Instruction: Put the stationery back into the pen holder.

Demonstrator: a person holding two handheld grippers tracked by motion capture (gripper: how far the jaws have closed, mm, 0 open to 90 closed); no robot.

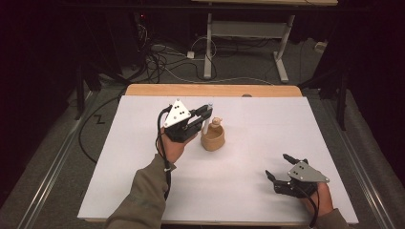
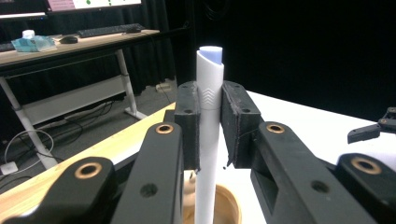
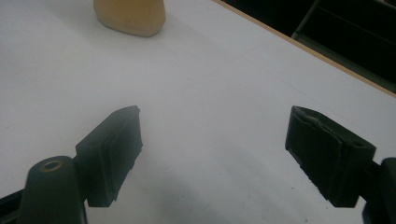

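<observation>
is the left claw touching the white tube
Touching. In the left gripper view the left claw has both jaws pressed flat against the sides of the upright white tube, whose lower end sits in the wooden cup.

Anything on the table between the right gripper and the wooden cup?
Nothing: in the high view the white table cover lies bare between the right gripper and the wooden cup.
</observation>
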